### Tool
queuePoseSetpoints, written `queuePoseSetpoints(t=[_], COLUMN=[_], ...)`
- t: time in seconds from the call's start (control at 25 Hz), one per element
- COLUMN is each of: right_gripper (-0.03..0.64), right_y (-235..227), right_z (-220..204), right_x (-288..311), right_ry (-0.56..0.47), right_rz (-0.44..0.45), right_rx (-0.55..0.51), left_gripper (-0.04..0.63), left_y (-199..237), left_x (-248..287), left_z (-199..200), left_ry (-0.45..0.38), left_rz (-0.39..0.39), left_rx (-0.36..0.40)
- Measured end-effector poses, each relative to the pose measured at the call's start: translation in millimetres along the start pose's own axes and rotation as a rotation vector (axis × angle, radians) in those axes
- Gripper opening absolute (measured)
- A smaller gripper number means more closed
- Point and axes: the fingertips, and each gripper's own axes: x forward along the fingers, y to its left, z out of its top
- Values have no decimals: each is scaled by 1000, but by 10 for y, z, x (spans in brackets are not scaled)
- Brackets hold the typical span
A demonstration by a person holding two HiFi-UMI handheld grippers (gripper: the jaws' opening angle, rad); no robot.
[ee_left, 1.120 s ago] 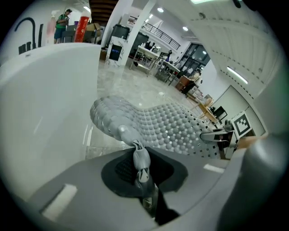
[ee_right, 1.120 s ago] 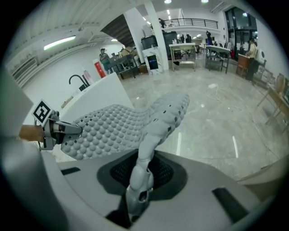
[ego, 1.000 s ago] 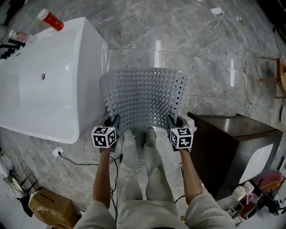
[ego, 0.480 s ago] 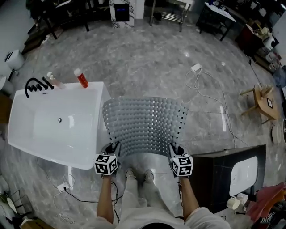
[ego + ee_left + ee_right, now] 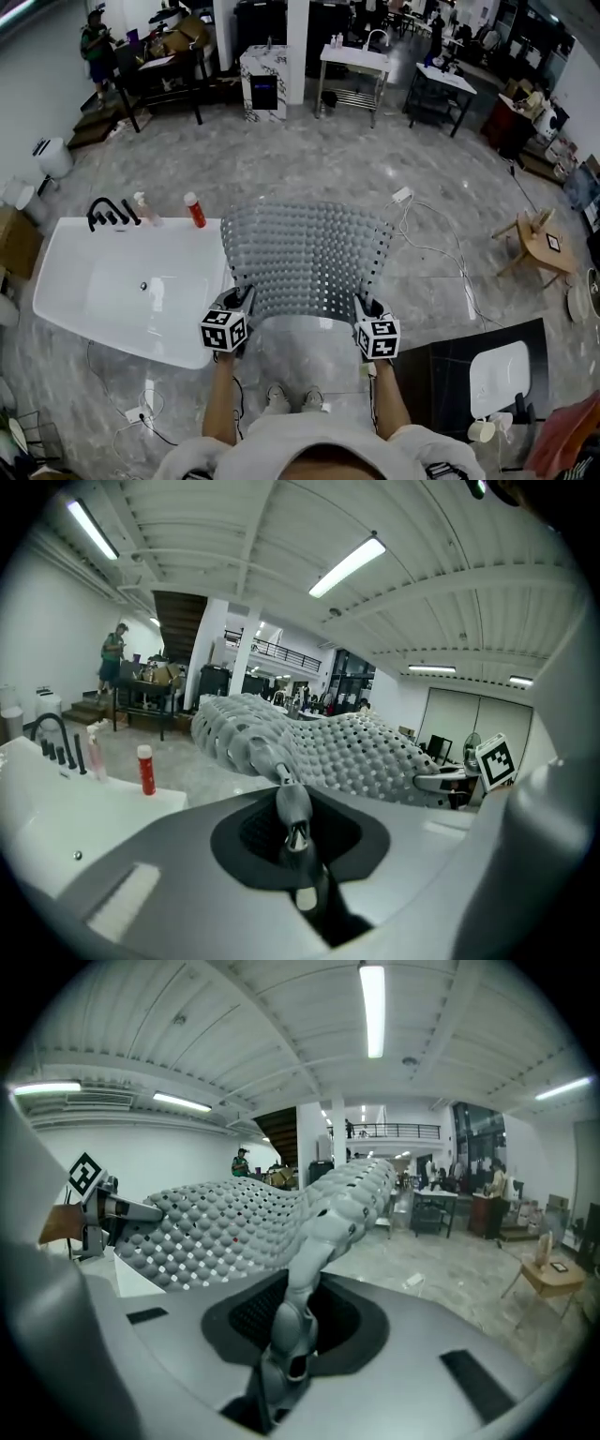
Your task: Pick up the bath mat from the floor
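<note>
Left gripper (image 5: 238,305) and right gripper (image 5: 365,307) each clamp a near corner of the bath mat (image 5: 305,253), up in the air beside the bathtub (image 5: 122,281). Seems light and floppy, so corners work.

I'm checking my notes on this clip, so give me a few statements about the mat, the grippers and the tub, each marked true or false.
1. The left gripper and right gripper are both shut on the mat. True.
2. The mat lies flat on the floor. False: it is held up by two corners.
3. The tub is at the person's left. True.
4. The red bottle stands on the floor. False: it stands on the tub's rim.
</note>
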Motion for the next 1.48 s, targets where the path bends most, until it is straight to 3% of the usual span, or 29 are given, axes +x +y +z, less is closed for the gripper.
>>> queuePoseSetpoints(t=[0.2,0.52,1.48], right_gripper=[80,78,74], right_y=[-96,-70,-19], right_z=[258,391,277], right_x=[-182,-176,-217], right_ry=[-69,-98,-77], right_rz=[-21,-43,-36], right_rx=[-20,-47,-70], left_gripper=[40,41,41], left_y=[-238,-312,-323], left_x=[-119,-116,-97], left_z=[300,373,278], left_ry=[-60,-84,-59], left_rz=[-11,-32,-52], left_rx=[36,54,53])
